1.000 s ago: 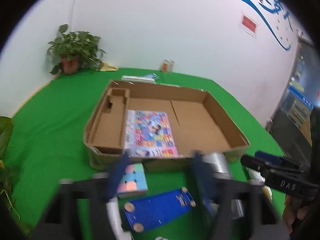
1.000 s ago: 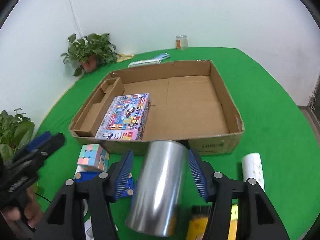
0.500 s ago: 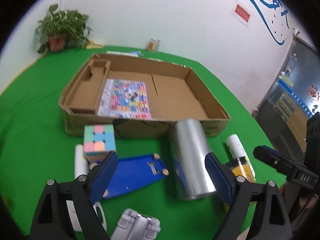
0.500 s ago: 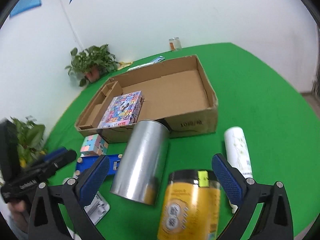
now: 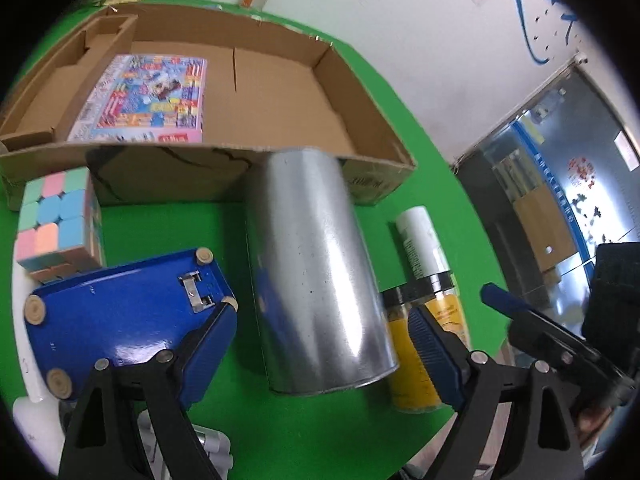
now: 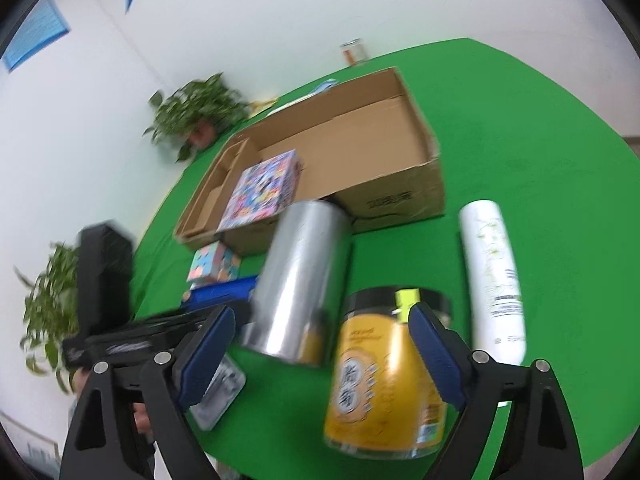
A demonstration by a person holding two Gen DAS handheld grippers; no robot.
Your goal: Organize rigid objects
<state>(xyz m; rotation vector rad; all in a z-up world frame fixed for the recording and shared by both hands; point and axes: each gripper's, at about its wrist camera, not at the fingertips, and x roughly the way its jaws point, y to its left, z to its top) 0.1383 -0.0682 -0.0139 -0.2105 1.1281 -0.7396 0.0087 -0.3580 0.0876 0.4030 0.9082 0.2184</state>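
Closing around the silver cylinder (image 5: 316, 276) lying near the cardboard box (image 5: 372, 148), the left gripper (image 5: 324, 344) isn't pressing yet; centre it; right gripper (image 6: 320, 356), narrowing, straddles the yellow jar (image 6: 384, 384).

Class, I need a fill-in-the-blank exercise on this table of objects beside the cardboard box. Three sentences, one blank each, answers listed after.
1. The only item lying inside the cardboard box is the colourful ____ box.
2. The silver metal can lies on its ____ on the green tablecloth.
3. The pastel puzzle cube sits ____ the cardboard box, on the cloth.

Missing words: puzzle; side; outside
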